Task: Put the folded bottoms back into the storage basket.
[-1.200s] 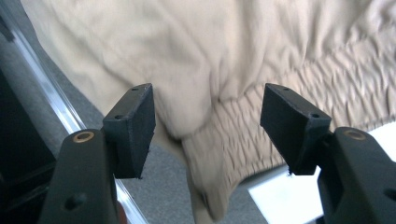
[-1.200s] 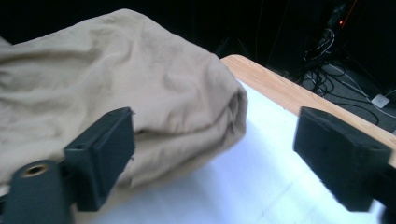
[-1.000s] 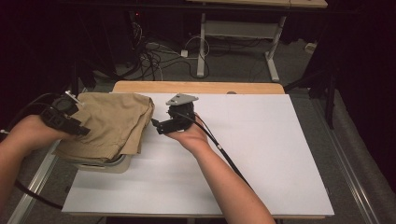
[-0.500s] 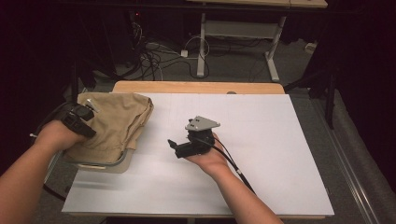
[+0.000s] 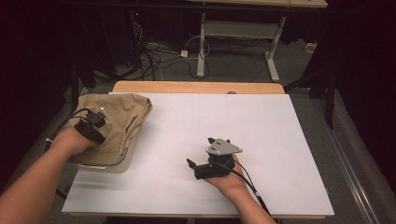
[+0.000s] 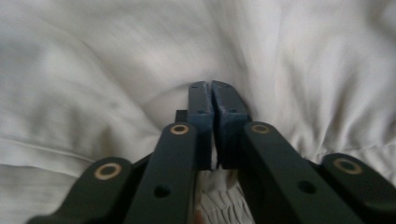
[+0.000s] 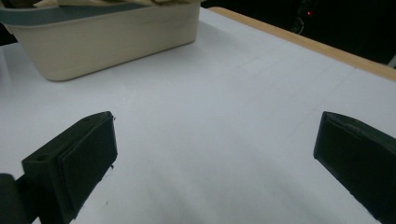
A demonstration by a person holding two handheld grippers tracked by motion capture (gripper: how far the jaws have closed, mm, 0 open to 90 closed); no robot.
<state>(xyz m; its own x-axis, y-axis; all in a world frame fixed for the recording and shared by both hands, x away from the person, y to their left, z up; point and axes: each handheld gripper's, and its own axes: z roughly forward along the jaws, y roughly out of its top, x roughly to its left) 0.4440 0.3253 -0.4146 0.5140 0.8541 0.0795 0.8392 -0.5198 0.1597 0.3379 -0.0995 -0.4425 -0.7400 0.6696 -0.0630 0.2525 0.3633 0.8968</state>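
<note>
A tan cloth lies heaped over a cream basin at the table's left edge. My left gripper rests on top of the heap. In the left gripper view the cloth looks pale, and my left gripper is shut on a pinched fold of it. My right gripper hovers open over the white table near the front middle, pointing left. In the right gripper view nothing sits between the wide-apart jaws of my right gripper, and the basin stands ahead at the upper left.
A wooden strip runs along the table's far edge. Beyond it, cables and a desk frame sit on the dark floor. The right gripper's cable trails toward the front edge.
My right gripper has left the cloth's edge and moved toward the front middle of the table, open. My left hand has shifted slightly nearer over the cloth heap.
</note>
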